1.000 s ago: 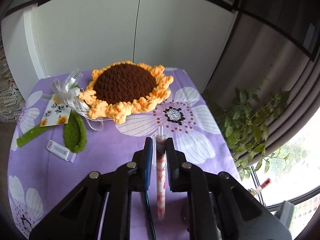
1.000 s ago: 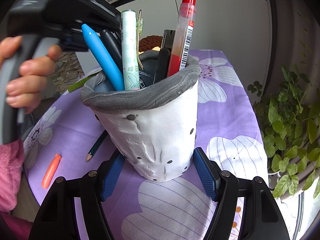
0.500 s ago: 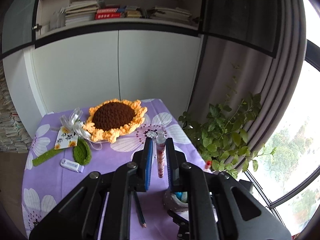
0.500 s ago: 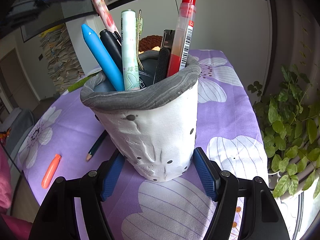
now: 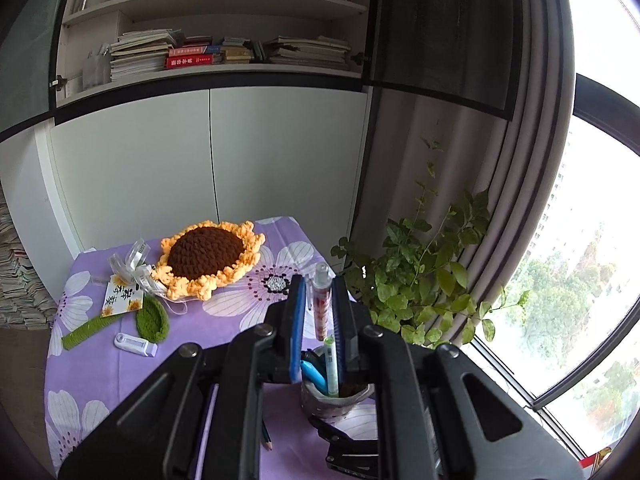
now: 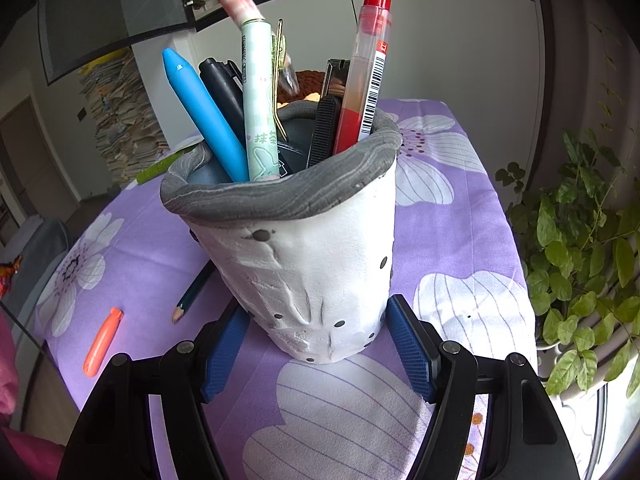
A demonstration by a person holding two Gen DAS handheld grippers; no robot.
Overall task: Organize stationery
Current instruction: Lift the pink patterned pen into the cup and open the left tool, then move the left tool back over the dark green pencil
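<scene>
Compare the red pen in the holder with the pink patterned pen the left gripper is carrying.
The red pen stands in the pen holder, while the pink patterned pen is clamped in the left gripper above it. The red pen has a barcode label and red cap; the pink one is patterned. Both stand roughly upright.

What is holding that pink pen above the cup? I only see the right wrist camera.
Observer: The left gripper, shut on the pink pen.
Operator: Is it inside the cup yet?
Observer: No, its lower tip hangs above the cup opening.
Operator: What's hiding behind the cup?
Observer: A small white case beside a green crochet leaf.
</scene>
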